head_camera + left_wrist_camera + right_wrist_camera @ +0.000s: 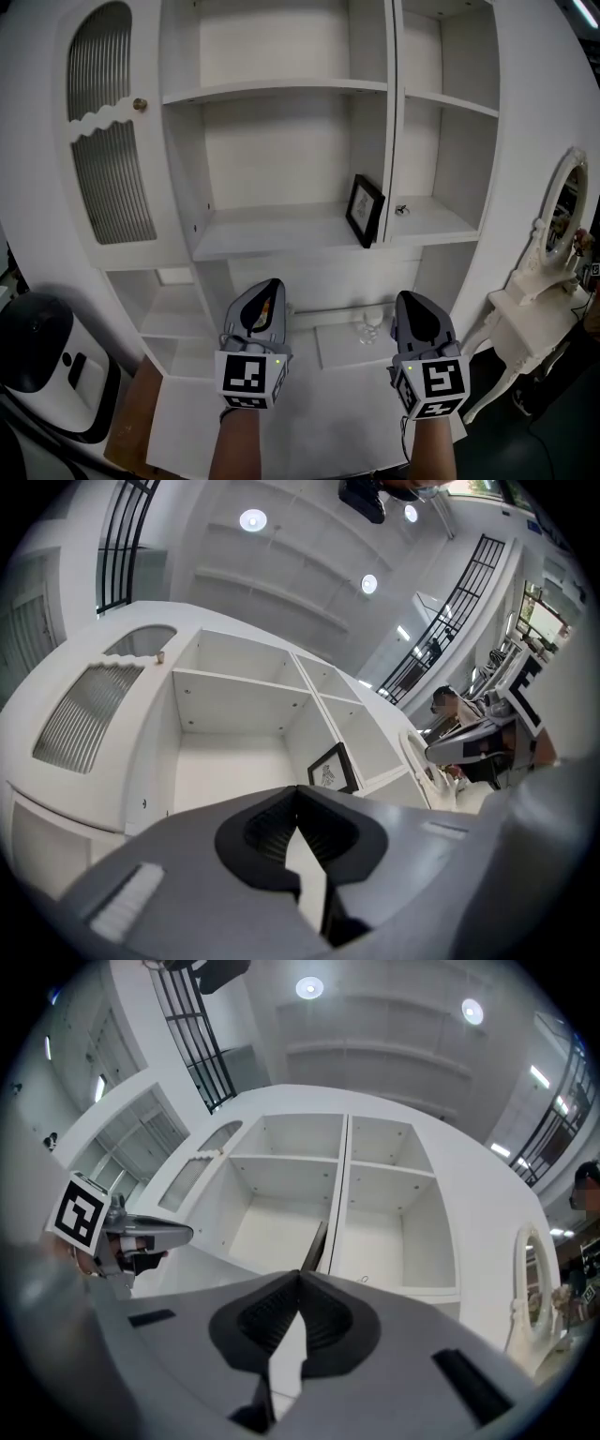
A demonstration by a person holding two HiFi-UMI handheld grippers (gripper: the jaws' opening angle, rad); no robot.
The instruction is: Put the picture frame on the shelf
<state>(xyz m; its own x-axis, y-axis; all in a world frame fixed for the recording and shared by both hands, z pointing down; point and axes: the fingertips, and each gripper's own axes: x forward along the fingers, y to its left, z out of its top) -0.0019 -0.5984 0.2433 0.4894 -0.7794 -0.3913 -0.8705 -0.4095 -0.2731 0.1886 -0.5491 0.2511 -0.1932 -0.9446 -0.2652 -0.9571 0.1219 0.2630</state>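
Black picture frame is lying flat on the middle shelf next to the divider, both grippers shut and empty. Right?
Not quite: the picture frame isn't lying flat. It stands upright on the middle shelf next to the divider, as the head view shows. The left gripper and right gripper are both shut and empty.

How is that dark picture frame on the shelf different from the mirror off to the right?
The picture frame is black and rectangular; the mirror has a white, oval rim. The picture frame stands inside the shelf unit, at the right end of a middle shelf; the mirror stands on a small white table beside it. Both stand up rather than lie flat.
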